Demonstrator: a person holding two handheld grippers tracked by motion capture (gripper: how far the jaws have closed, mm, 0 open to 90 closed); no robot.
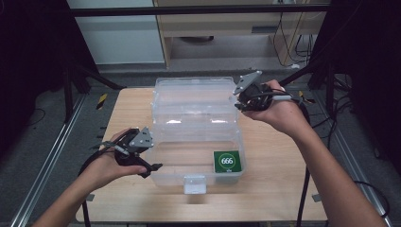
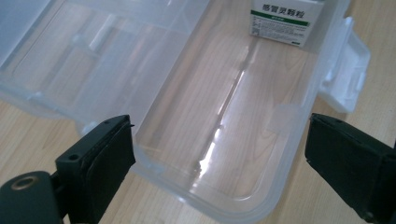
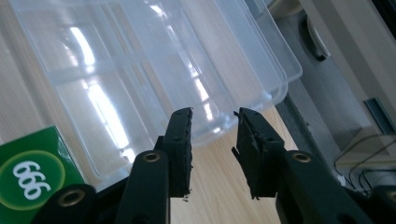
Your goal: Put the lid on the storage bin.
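clear box (image 1: 196, 127) between both hand-held grippers

A green box (image 1: 227, 161) standing in the near right corner of a clear plastic case (image 1: 196, 111) shows "666" in white numerals inside a pale ring; its white side carries green Chinese print, too small to read.

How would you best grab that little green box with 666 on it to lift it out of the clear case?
Probably from straight above, jaws closing on two opposite upright sides of the green box. It stands in the front right corner of the open clear case, hard by the walls, so a sideways approach looks blocked. Its top is free. The right gripper, jaws a little apart and holding nothing, is on that side.
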